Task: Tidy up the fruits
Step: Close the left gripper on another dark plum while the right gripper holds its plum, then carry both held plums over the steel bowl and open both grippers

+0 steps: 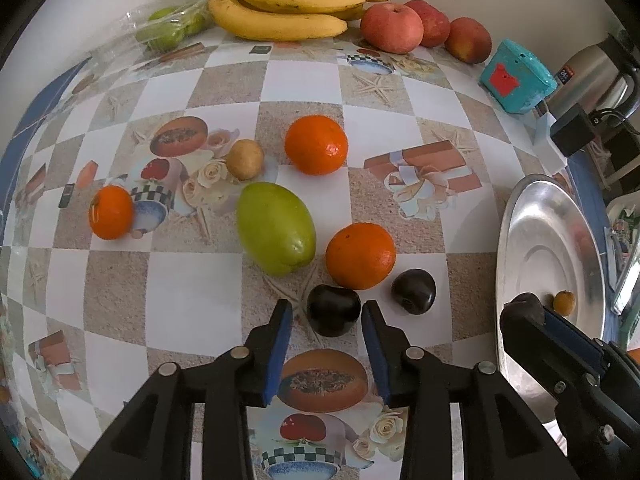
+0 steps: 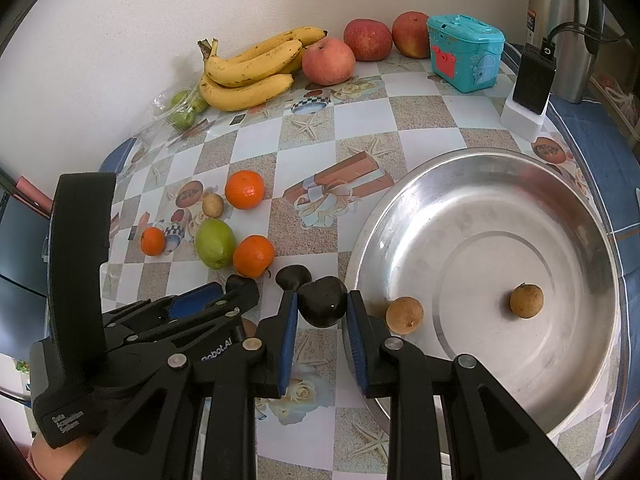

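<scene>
Two grippers at the dark plums, steel dish lower right.

Right wrist view: right gripper (image 2: 322, 307) is clenched on a dark purple plum (image 2: 323, 305) at lower centre, held at the rim of the wide round stainless-steel dish (image 2: 472, 240), which carries two small brown round fruits (image 2: 526, 300). Left wrist view: left gripper (image 1: 327, 313) stands released, blue-padded fingers apart on either side of a second dark plum (image 1: 333, 309) on the checked tablecloth (image 1: 180, 280); a third plum (image 1: 413, 290) lies just right. Oranges (image 1: 360, 255) and a green mango (image 1: 275, 229) sit mid-frame; yellow bananas (image 1: 288, 8) and red apples (image 1: 392, 28) along the top.
</scene>
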`<state>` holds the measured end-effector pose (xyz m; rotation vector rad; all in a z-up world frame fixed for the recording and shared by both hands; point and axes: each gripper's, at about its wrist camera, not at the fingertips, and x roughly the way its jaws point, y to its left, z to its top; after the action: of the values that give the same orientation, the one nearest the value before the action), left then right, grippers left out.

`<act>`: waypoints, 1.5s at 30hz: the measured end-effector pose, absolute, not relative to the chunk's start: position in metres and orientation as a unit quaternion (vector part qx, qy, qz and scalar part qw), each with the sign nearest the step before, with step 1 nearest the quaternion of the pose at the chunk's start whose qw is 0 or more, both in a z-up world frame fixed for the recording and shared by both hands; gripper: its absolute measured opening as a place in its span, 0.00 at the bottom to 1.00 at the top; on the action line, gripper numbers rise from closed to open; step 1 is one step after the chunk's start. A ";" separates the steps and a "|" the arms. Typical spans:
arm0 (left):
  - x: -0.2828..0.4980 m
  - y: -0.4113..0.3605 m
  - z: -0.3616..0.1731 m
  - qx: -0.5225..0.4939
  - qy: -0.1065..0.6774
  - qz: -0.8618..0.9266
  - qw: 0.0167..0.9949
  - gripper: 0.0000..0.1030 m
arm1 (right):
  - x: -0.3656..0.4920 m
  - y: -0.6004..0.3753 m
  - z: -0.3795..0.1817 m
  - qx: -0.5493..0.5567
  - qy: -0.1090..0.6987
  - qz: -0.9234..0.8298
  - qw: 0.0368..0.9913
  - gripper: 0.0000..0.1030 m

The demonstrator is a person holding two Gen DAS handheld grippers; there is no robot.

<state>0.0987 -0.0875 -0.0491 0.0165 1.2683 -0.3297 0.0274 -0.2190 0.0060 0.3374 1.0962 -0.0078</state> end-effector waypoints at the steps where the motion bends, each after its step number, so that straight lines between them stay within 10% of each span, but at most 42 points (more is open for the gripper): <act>1: 0.098 -0.087 -0.049 0.008 0.590 -0.153 0.793 0.38 | 0.027 -0.219 0.006 0.160 0.518 -0.004 0.840 0.25; 45: 0.053 -0.144 0.010 0.025 0.521 -0.272 0.808 0.28 | -0.016 -0.332 0.008 0.229 0.484 -0.192 0.822 0.25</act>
<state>0.0529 -0.1442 0.0105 0.0539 1.1146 -0.5818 -0.0156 -0.3315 0.0076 0.4868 1.0308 -0.4075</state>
